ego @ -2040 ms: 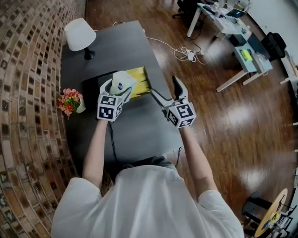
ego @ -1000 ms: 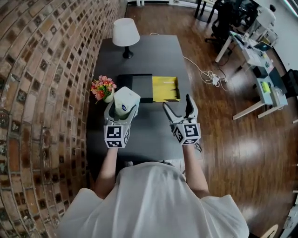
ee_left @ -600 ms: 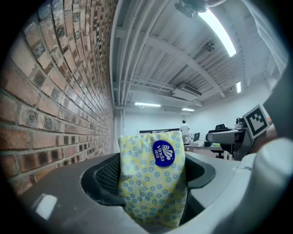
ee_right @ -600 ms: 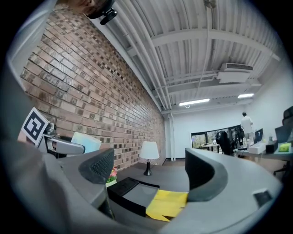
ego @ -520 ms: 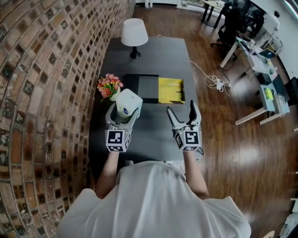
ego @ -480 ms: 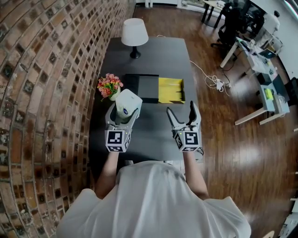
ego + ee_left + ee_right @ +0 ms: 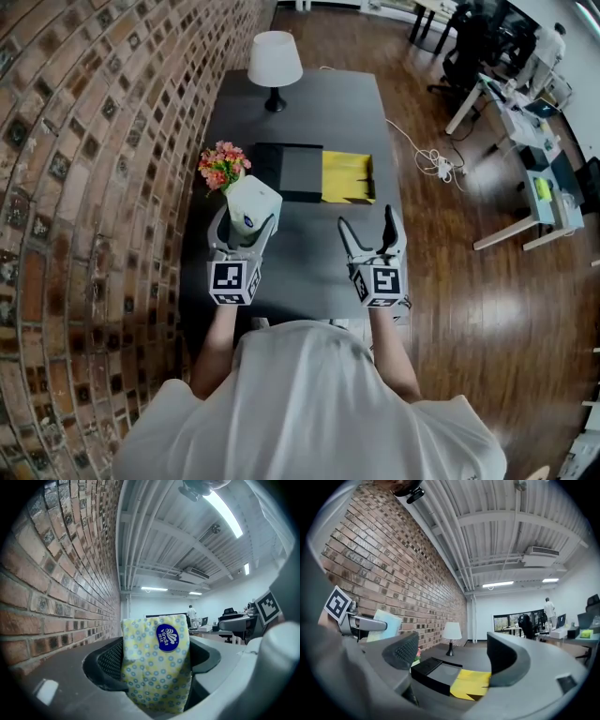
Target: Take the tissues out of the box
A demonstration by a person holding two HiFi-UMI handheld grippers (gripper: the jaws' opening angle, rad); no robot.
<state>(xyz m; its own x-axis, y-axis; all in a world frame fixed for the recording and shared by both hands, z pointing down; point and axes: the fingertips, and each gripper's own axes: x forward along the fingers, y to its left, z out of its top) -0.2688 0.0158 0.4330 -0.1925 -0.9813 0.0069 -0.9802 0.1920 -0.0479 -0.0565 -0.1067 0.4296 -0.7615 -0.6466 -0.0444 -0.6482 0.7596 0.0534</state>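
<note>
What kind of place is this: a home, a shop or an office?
Most likely an open office or studio workspace. White desks with office chairs stand on a wooden floor, and a brick wall runs beside the dark table.

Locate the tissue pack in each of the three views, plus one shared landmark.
Head view: tissue pack left of centre, in the left gripper, just in front of the flowers.
Left gripper view: bottom centre, clamped between the jaws.
Right gripper view: pale slab at mid-left.
Shared landmark: brick wall, on the left in all three.
</note>
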